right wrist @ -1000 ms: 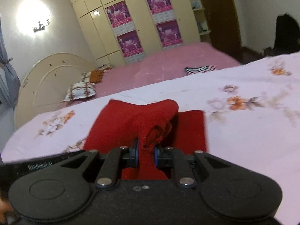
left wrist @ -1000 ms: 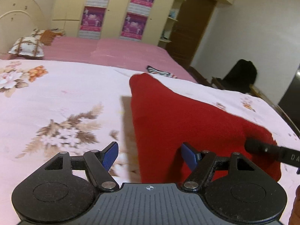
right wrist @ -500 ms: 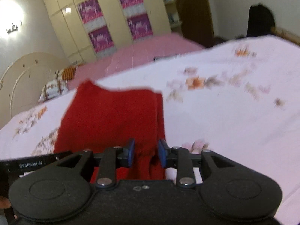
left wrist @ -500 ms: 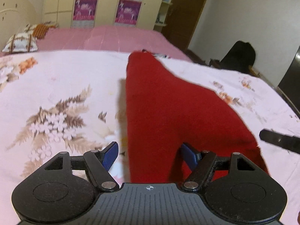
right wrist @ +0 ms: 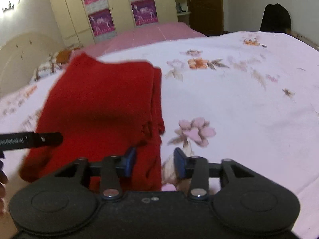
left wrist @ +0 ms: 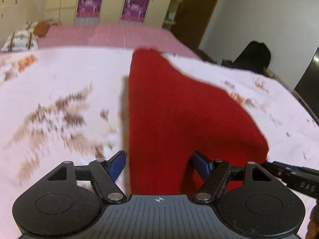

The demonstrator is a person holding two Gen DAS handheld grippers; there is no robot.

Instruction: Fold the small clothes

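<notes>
A red garment (left wrist: 179, 115) lies folded on the floral bedsheet (left wrist: 59, 83). My left gripper (left wrist: 159, 164) stands open and wide over its near left edge, and the blue pads do not touch the cloth. The right gripper (right wrist: 155, 162) sits at the near right edge of the red garment (right wrist: 103, 103). Its jaws are opening, with the cloth's edge between them but not pinched. One finger of the left gripper (right wrist: 31, 140) reaches over the cloth in the right wrist view. Part of the right gripper (left wrist: 295, 177) shows at the right of the left wrist view.
A pink bedspread (left wrist: 111, 33) covers the far part of the bed, with pillows (left wrist: 20, 39) at the headboard. Cream wardrobes with purple posters (right wrist: 143, 10) line the back wall. A dark door (right wrist: 205, 4) and a black chair (right wrist: 276, 18) stand to the right.
The right gripper let go of the bunched red fold and its jaws spread apart. The fold now lies flat on the garment. The left gripper stayed open at the cloth's left edge.
</notes>
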